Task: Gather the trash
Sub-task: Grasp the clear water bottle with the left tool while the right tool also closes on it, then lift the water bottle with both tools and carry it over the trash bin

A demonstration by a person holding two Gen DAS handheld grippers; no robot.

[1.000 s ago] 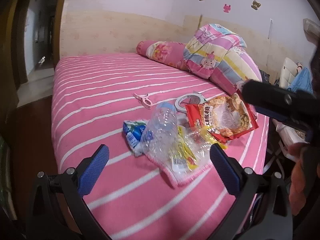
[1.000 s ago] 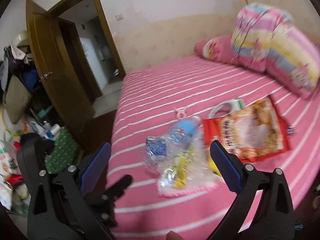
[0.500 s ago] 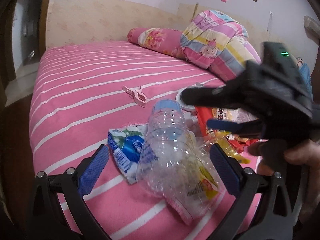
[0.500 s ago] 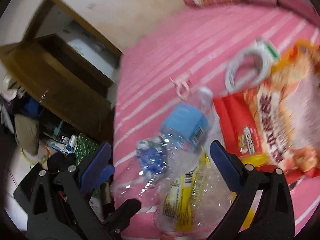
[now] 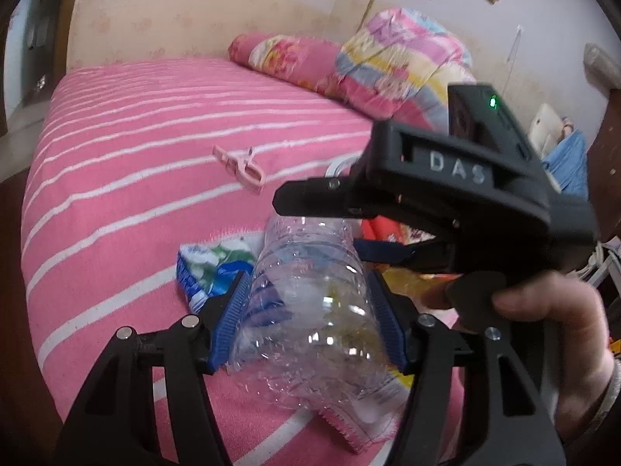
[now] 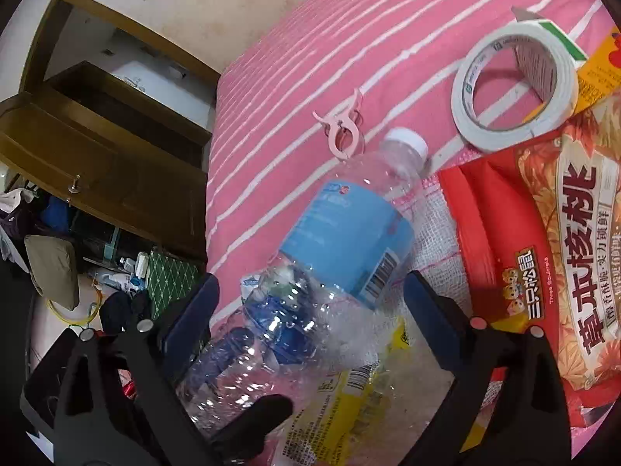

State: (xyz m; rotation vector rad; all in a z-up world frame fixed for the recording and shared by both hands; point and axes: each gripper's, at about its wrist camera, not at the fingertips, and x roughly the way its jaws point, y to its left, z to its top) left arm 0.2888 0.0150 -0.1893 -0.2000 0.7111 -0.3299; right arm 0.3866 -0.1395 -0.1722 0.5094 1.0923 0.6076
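A crumpled clear plastic bottle [image 5: 310,303] with a blue label and white cap [image 6: 349,240] lies on the pink striped bed among wrappers. My left gripper [image 5: 310,322] is closing, and its blue pads press the bottle's lower body on both sides. My right gripper [image 6: 310,318] straddles the bottle's middle from the other side. Its jaws are closing slightly, and the pads stand clear of the plastic. In the left wrist view the right gripper [image 5: 330,225] hovers over the bottle's upper half, held by a person's hand [image 5: 551,318].
A red snack bag [image 6: 562,252], a yellow wrapper [image 6: 349,400], a blue-green wrapper [image 5: 205,268], a tape roll [image 6: 512,89] and a pink clip [image 6: 341,132] lie around the bottle. Pillows [image 5: 396,62] are at the headboard. A wooden door [image 6: 116,147] and floor clutter [image 6: 128,283] lie beyond the bed edge.
Both grippers came down onto the trash pile. The left jaws closed from wide open onto the bottle. The right gripper swung in over the bottle.
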